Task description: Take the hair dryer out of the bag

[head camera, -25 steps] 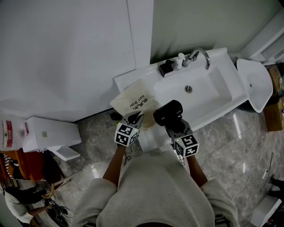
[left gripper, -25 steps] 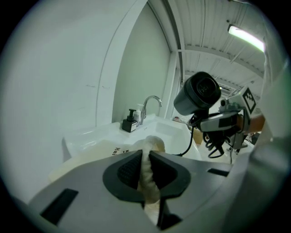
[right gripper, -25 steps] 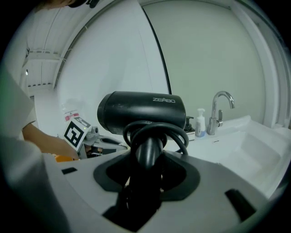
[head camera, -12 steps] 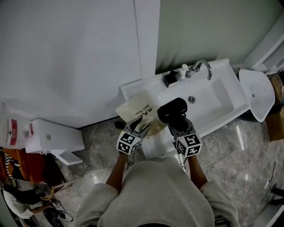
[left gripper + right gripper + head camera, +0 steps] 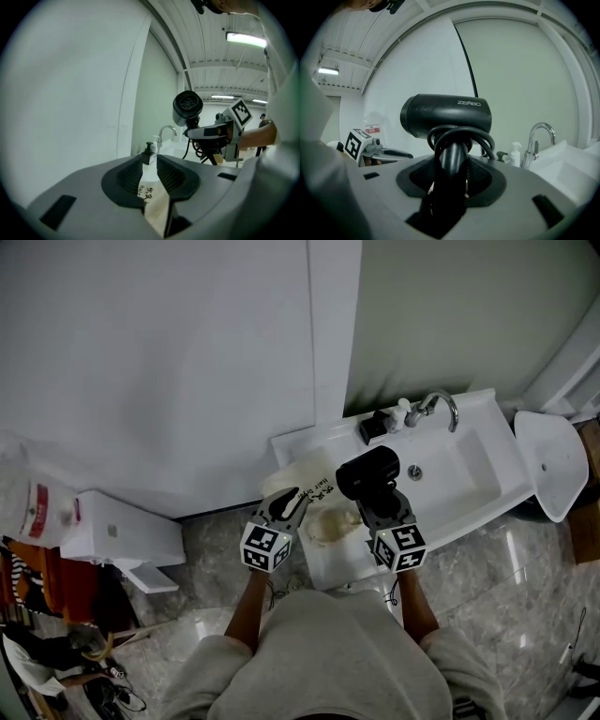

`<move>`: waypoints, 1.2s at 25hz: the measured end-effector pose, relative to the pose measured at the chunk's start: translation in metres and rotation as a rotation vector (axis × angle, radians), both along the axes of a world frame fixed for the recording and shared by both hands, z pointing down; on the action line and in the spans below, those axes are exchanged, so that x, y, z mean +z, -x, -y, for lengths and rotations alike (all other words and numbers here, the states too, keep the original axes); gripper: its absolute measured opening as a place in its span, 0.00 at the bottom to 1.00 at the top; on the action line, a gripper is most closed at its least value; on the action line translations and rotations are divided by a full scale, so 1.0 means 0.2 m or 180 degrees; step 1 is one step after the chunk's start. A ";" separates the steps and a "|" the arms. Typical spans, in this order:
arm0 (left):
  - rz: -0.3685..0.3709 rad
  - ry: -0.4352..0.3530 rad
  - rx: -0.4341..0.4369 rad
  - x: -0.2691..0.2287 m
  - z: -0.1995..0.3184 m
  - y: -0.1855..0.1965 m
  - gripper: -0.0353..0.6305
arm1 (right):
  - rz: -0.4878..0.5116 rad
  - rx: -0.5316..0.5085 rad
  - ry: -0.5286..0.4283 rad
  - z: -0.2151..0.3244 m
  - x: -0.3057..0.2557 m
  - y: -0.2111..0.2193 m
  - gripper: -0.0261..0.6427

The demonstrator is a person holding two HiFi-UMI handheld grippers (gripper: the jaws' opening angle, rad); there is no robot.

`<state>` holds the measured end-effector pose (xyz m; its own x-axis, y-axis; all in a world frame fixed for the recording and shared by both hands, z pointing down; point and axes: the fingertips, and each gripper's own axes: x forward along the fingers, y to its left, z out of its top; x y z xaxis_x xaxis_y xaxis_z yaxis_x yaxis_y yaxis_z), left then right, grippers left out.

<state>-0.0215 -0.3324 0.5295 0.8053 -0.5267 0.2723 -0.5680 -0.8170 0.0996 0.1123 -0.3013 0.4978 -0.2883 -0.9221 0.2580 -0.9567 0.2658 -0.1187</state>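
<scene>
A black hair dryer [image 5: 367, 472] with its cord wound round the handle is held up over the counter, clear of the bag. My right gripper [image 5: 376, 500] is shut on that handle [image 5: 451, 159], and the barrel [image 5: 447, 115] stands above the jaws. The cream cloth bag [image 5: 315, 493] lies flat on the white counter left of the basin, its printed side up. My left gripper [image 5: 288, 503] hovers over the bag's near left edge. Its jaws have just been closing and stand apart, and the bag [image 5: 153, 199] shows below the gap, not pinched.
The white basin [image 5: 464, 460] with a chrome faucet [image 5: 439, 406], a black soap dispenser [image 5: 374, 426] and a small white bottle [image 5: 402, 412] lies right of the bag. A white box [image 5: 122, 535] stands on the marble floor at left, and a white lid-like fixture [image 5: 553, 460] at right.
My left gripper let go of the bag's edge, opened wide, then narrowed, and rose. My right gripper lifted the hair dryer higher, away from the bag.
</scene>
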 end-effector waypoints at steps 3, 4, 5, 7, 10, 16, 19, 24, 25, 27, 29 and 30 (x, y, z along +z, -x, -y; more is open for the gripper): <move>-0.0039 -0.0100 -0.0083 -0.09 0.05 0.03 0.12 | -0.0010 -0.0016 -0.0093 0.04 -0.06 0.01 0.30; -0.0043 -0.0121 -0.0098 -0.11 0.06 0.03 0.10 | -0.0010 -0.0023 -0.0118 0.06 -0.08 0.01 0.30; -0.0042 -0.0131 -0.0107 -0.13 0.07 0.04 0.09 | -0.0013 -0.0032 -0.0142 0.07 -0.09 0.02 0.30; -0.0033 -0.0121 -0.0117 -0.16 0.09 0.04 0.08 | -0.0035 -0.0055 -0.0183 0.10 -0.12 0.03 0.30; -0.0043 -0.0135 -0.0142 -0.21 0.12 0.05 0.07 | -0.0059 -0.0089 -0.0214 0.12 -0.15 0.05 0.30; -0.0068 -0.0257 -0.0189 -0.29 0.19 0.09 0.07 | -0.0083 -0.0101 -0.0254 0.17 -0.18 0.07 0.30; -0.0100 -0.0261 -0.0219 -0.31 0.21 0.11 0.07 | -0.0095 -0.0098 -0.0271 0.19 -0.19 0.07 0.30; -0.0108 -0.0285 -0.0253 -0.33 0.24 0.12 0.07 | -0.0074 -0.0070 -0.0302 0.22 -0.20 0.07 0.30; -0.0102 -0.0291 -0.0256 -0.33 0.25 0.12 0.07 | -0.0070 -0.0056 -0.0307 0.23 -0.20 0.07 0.30; -0.0085 -0.0292 -0.0261 -0.32 0.25 0.13 0.07 | -0.0062 -0.0037 -0.0299 0.23 -0.20 0.07 0.30; -0.0074 -0.0294 -0.0265 -0.32 0.26 0.13 0.07 | -0.0053 -0.0043 -0.0287 0.24 -0.20 0.07 0.30; -0.0070 -0.0295 -0.0266 -0.32 0.27 0.13 0.07 | -0.0055 -0.0041 -0.0288 0.24 -0.20 0.07 0.30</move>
<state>-0.0471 -0.3857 0.4652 0.7627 -0.6144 0.2021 -0.6331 -0.7731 0.0390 0.0986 -0.3492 0.4584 -0.2966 -0.9381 0.1789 -0.9548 0.2872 -0.0771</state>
